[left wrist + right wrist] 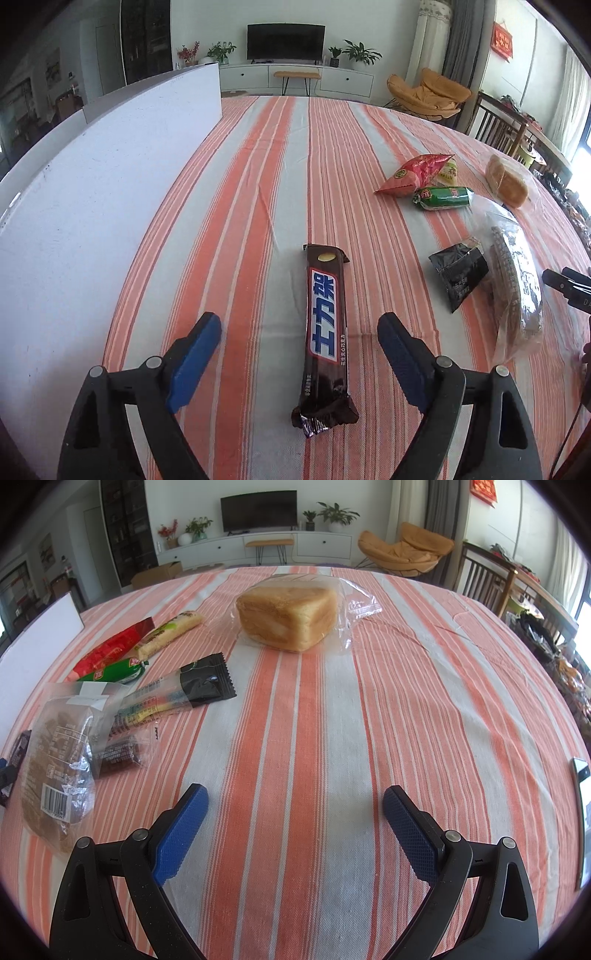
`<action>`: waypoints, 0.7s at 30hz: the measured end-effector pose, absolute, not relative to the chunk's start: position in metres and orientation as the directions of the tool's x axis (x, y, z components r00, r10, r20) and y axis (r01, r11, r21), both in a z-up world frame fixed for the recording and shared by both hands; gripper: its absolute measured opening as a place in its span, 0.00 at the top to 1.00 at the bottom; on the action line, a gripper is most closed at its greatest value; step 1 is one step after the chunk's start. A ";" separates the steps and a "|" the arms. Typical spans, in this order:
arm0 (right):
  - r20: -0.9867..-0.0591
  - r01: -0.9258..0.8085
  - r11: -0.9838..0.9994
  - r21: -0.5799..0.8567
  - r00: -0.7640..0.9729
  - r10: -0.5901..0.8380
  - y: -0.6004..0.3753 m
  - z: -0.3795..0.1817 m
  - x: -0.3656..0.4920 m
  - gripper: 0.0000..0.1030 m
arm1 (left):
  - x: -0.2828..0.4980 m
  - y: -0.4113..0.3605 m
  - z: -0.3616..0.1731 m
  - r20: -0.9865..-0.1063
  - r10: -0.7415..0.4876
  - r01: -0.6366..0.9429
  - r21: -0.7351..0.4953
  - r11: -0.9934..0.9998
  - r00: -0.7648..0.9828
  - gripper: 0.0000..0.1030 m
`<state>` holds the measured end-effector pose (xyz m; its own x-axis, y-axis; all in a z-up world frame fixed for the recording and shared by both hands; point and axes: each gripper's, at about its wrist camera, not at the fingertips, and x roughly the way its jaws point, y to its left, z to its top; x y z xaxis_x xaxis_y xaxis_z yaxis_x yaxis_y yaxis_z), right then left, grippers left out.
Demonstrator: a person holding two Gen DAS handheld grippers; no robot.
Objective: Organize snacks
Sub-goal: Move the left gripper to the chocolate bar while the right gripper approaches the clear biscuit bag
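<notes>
My left tongs (299, 349) are hanging spread wide over a striped tabletop (258, 166), their blue pads (192, 358) standing clear on either side of a brown chocolate bar (327, 339) that is lying flat on the cloth between them, untouched by either pad. The bar is running lengthwise away from me, its crimped near end sitting between the black arms. A white board (92, 192) is standing upright along the left edge of the tabletop.

The other snacks are lying in a loose group to the right of the bar. A red packet (413, 173) is resting farthest back, touching a green packet (445, 197) just in front of it. A loaf of bread in a clear bag (506, 181) is sitting at the far right. Nearer to me, a small black packet (461, 275) is lying just beside a long clear bag of dark bread (517, 280).

My right tongs (295, 830) are also standing spread, with nothing between their pads (181, 830) but bare striped cloth. From this side the loaf in the clear bag (288, 618) is sitting well ahead, apart from the rest. The red packet (110, 650), a pale wrapped bar (170, 633) touching it, and the green packet (110, 672) are lying to the left, with the black packet (207, 683) and the bag of dark bread (55, 760) nearer my left pad. A phone (581, 812) is lying at the right edge of the tabletop.
</notes>
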<state>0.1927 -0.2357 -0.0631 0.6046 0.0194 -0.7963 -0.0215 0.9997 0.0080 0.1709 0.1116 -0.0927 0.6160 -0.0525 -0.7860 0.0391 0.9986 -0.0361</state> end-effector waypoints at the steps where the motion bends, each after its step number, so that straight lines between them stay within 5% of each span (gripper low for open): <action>1: -0.796 -0.021 1.000 0.008 0.605 0.019 -0.236 -0.063 0.193 0.05 | 0.175 0.111 -0.091 -0.790 -0.035 0.043 -0.012 0.999 0.612 0.16; 8: -0.830 -0.002 1.000 0.028 0.558 0.025 -0.235 -0.059 0.197 0.07 | 0.183 0.111 -0.098 -0.805 -0.016 0.019 -0.006 1.000 0.593 0.00; 13: -0.803 -0.077 0.915 0.397 0.454 0.387 -0.193 -0.028 0.183 0.08 | 0.180 0.115 -0.094 -0.806 -0.015 0.017 -0.006 1.000 0.592 0.00; 21: -0.886 -0.139 0.970 0.200 0.396 0.240 -0.079 -0.052 0.207 0.07 | 0.179 0.117 -0.094 -0.806 -0.015 0.018 -0.006 1.000 0.592 0.00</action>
